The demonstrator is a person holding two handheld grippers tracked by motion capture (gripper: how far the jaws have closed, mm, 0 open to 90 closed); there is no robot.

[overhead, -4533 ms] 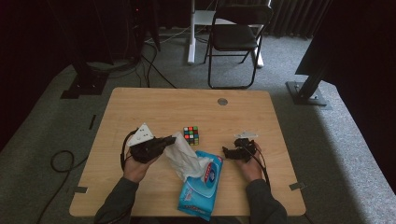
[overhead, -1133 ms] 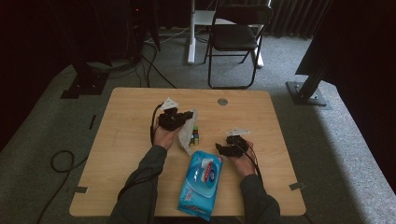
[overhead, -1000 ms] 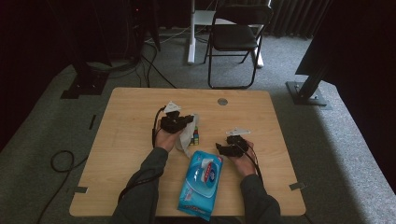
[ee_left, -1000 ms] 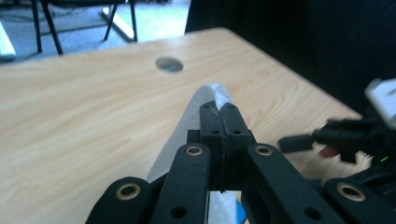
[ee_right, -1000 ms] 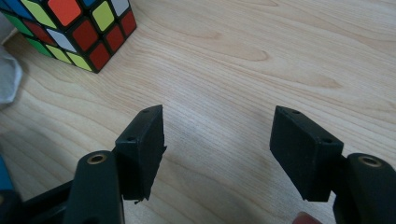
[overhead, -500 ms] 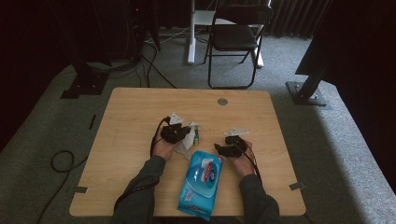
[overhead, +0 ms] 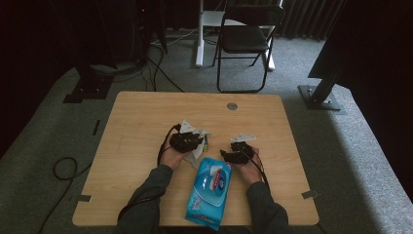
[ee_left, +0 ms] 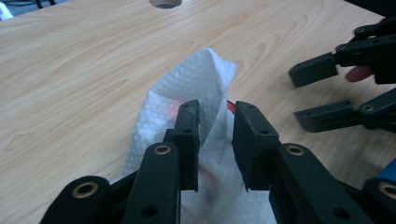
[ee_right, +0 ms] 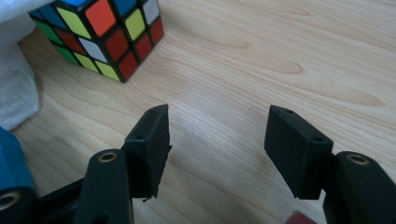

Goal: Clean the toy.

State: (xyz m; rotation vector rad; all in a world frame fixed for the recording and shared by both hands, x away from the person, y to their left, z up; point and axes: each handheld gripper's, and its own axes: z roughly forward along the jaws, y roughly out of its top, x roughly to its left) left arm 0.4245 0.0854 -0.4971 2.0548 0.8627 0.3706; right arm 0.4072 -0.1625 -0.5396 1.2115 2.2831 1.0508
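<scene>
Draping the white wipe over the puzzle cube looks like the job in hand, and my left tool sits right on top of it. Its jaws have just been opening: the wipe stands up between them in a soft peak, but the pads no longer press on it, so I count it as let go. A red glow through the cloth tells me the cube is underneath, just ahead of and below that tool, near the middle of the table.

From my right tool the cube lies up and to the left, one corner and three coloured faces bare, the wipe covering its far left side. That tool hangs spread over bare wood with nothing between the jaws, which have just been closing a little. It is near the cube but not touching; my left hand is plainly the closer one.

Any rubbing move will turn on that: the cube sits directly under the left tool, the cloth's peak pointing away from me.

Just on my side lies the blue wipes pack, long axis running toward me, between my forearms; it could catch a sleeve. A round grommet sits well clear at the far edge.
</scene>
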